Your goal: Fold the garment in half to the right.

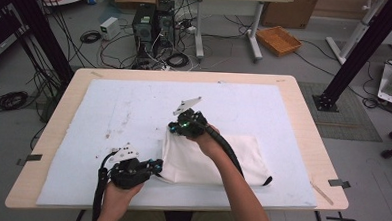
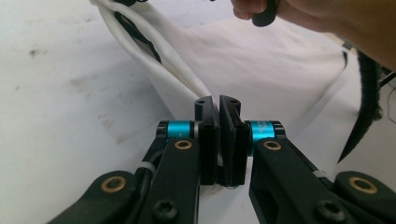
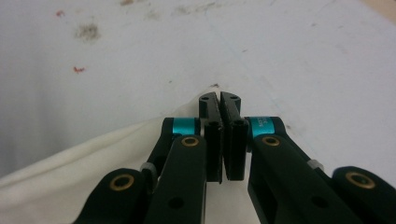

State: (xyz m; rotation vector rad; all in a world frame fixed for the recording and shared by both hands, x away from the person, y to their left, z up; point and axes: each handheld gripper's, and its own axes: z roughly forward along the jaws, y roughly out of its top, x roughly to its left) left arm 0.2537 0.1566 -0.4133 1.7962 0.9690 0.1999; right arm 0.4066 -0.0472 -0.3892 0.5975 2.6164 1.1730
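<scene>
I had the left gripper (image 2: 218,103) clamped on the folded white cloth's (image 1: 242,160) near-left corner, the right gripper (image 3: 219,100) pinching its far-left corner, near the bench's (image 1: 303,120) front edge.

White cloth (image 1: 217,159), folded, flat on table, left edge lifted.

Counter (image 1: 303,120): light wood, rounded corners, strips of tape at its edges.
Cover (image 1: 134,108): pale sheet over most of the counter, flecked with small reddish and brown stains.
Cloth (image 1: 202,161): white, folded, lying on the cover near the front.
</scene>
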